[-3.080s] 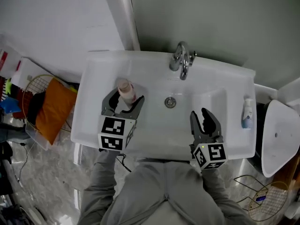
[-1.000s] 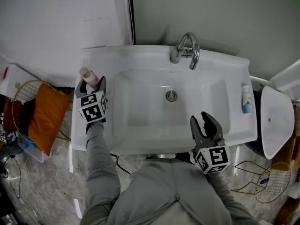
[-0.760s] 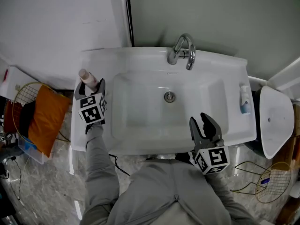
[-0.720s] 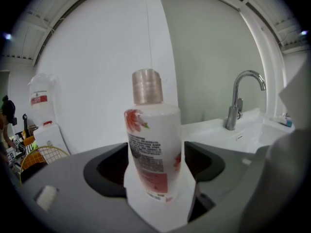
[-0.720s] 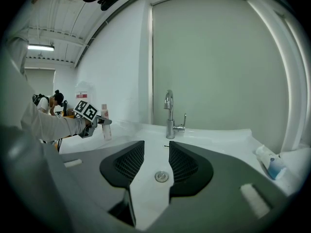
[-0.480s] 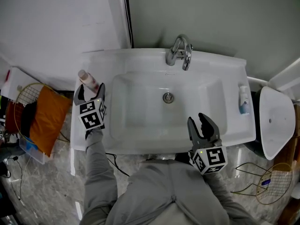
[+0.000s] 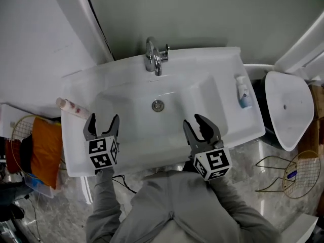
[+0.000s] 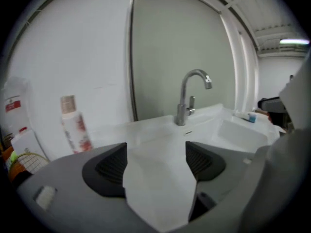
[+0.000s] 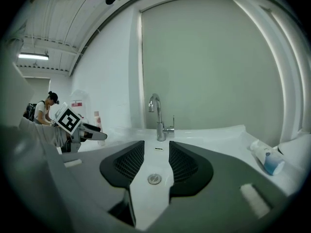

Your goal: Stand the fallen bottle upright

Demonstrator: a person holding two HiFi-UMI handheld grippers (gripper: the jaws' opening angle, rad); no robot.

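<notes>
White sink [image 7: 188,91], bottle [image 8: 75,125] standing upright (cap up), left tool [image 7: 103,120] opening, empty, right tool [image 7: 193,122] parted, empty.

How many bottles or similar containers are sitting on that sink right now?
2. A red-patterned bottle stands upright on the sink's left rim near the wall; a blue-capped white container lies on its right ledge. The front edge is partly covered, so another may be hidden.

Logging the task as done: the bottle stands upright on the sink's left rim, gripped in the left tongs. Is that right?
Not gripped. The left gripper view shows the left tongs opening with nothing between them. The bottle stands upright on the sink's left rim, free, off to their left.
</notes>
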